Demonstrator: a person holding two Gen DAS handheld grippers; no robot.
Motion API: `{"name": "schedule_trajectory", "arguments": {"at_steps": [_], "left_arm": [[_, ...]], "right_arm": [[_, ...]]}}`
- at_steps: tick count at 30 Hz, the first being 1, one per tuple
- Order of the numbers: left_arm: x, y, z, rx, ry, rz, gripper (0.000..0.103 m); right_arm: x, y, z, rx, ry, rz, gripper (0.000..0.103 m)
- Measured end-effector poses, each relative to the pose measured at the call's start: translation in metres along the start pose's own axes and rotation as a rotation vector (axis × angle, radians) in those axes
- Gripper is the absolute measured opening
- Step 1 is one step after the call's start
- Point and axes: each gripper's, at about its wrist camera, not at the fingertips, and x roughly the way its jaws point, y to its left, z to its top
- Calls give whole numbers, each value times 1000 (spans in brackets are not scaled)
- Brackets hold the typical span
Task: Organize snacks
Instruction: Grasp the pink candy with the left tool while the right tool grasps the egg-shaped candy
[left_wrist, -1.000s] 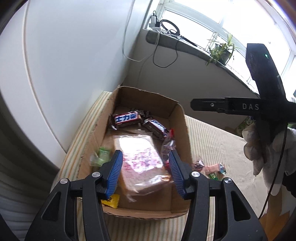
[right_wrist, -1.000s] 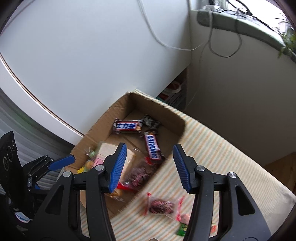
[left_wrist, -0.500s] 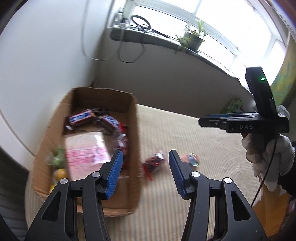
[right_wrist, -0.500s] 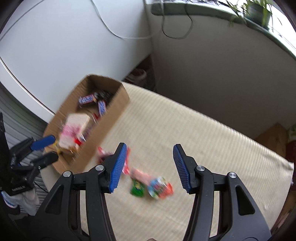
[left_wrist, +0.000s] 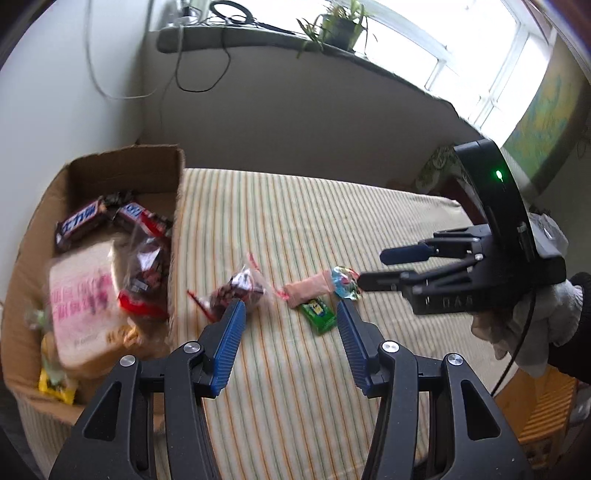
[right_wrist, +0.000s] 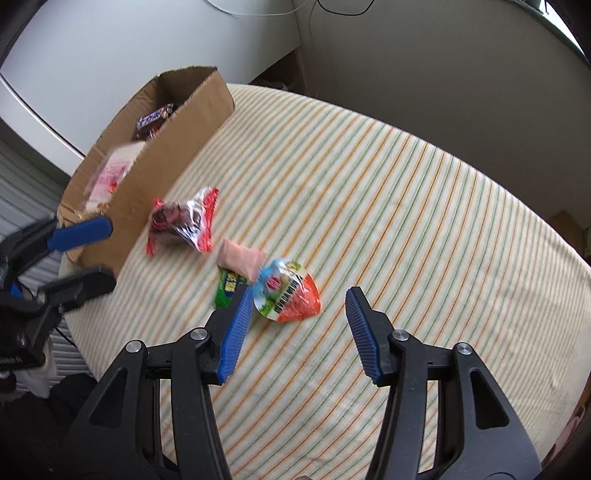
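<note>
A cardboard box (left_wrist: 177, 206) at the table's left holds chocolate bars (left_wrist: 79, 221), a wrapped bread slice (left_wrist: 83, 306) and other snacks; it also shows in the right wrist view (right_wrist: 177, 136). Loose snacks lie on the striped cloth: a red-and-clear bag (right_wrist: 184, 218), a pink packet (right_wrist: 240, 260), a green packet (right_wrist: 227, 288) and a colourful egg-shaped pack (right_wrist: 288, 295). My left gripper (left_wrist: 290, 321) is open and empty above the green packet (left_wrist: 317, 314). My right gripper (right_wrist: 297, 306) is open and empty, hovering over the egg-shaped pack.
The striped cloth (right_wrist: 388, 206) covers a round table that ends at a wall with hanging cables (left_wrist: 192, 74). A windowsill with a potted plant (left_wrist: 340, 26) runs behind. The right gripper's body (left_wrist: 480, 258) reaches in from the right.
Both grippers swung right, away from the box, and dropped toward the loose snacks on the cloth. Both stayed open and empty.
</note>
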Motion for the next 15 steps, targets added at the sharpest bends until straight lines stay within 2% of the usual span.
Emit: {"name": "schedule_trajectory", "arguments": {"at_steps": [3,5,12,15], "left_arm": [[12,-3,11,34,50,-26,51],[19,-8,16,69,61,-7,51],[41,-30,10,142,126,-26,50],[47,-33,8,175,149,-16,45]], "right_arm": [[3,-4,-5,-3,-3,18,54],[6,-7,-7,-6,2,22,54],[15,-5,-4,-67,27,99,54],[25,0,-1,-110,48,114,54]]}}
